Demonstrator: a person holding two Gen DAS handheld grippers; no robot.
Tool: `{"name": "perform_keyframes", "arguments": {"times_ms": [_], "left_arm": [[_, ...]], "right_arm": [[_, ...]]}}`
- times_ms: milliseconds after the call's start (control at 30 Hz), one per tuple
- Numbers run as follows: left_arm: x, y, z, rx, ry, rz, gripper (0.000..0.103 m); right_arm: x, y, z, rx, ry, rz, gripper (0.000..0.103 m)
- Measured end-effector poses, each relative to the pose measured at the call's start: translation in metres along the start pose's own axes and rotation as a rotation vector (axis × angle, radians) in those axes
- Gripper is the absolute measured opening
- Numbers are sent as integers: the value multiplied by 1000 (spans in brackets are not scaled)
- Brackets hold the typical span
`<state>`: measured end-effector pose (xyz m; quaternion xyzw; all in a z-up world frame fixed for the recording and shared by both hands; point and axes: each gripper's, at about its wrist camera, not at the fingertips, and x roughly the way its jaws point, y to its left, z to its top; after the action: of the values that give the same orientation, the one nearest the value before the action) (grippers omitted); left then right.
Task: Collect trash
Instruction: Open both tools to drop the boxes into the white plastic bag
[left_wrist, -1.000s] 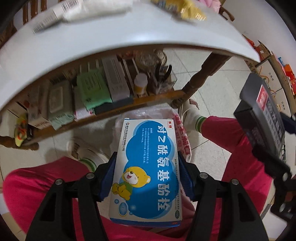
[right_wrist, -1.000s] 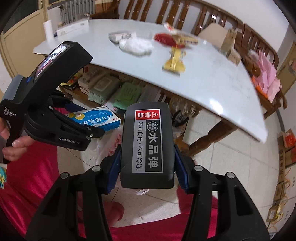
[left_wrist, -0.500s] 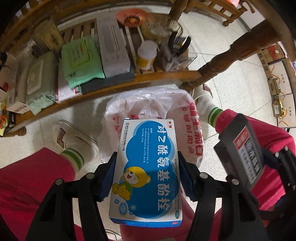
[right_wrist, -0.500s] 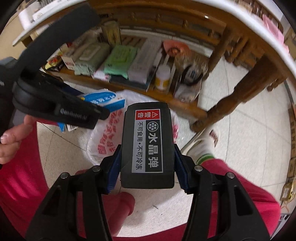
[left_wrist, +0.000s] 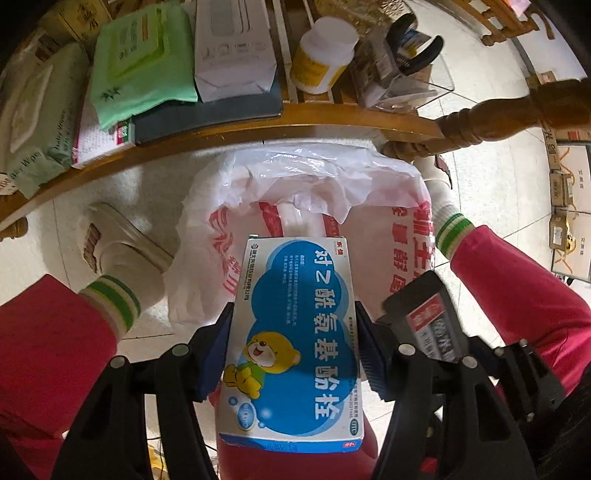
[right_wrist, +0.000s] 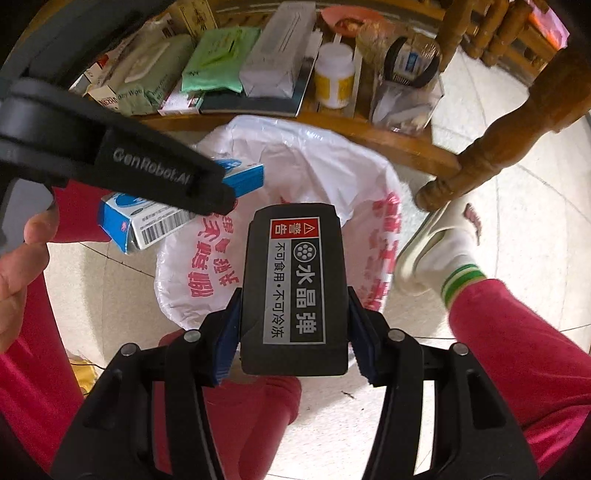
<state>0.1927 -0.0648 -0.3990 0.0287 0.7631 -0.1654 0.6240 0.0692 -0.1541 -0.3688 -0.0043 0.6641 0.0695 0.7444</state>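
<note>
Blue-and-white carton: flat medicine-type box, cartoon yellow bear and white Chinese lettering on top face, barcode on one narrow side. Held long axis forward, clamped at its long sides, poised above the near edge of the bag

Black box: rounded-corner case, red warning label and white-on-black Chinese text. Gripped at both sides, directly over the bag's mouth

Plastic bag: white, thin, crumpled, red printed characters; stands open on tiled floor beside a wooden shelf rail
</note>
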Motion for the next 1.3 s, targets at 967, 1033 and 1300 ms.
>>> {"name": "perform_keyframes", "arguments": {"times_ms": [967, 1033, 1300], "left_arm": [[30, 11, 16, -70, 67, 17, 78], [27, 12, 14, -74, 64, 19, 78], [-19, 20, -20, -91, -19, 50, 82]], "right_arm": [[33, -9, 14, 81, 28, 83, 67], [30, -7, 13, 79, 20, 81, 67], [-14, -6, 6, 68, -70, 61, 68]]}}
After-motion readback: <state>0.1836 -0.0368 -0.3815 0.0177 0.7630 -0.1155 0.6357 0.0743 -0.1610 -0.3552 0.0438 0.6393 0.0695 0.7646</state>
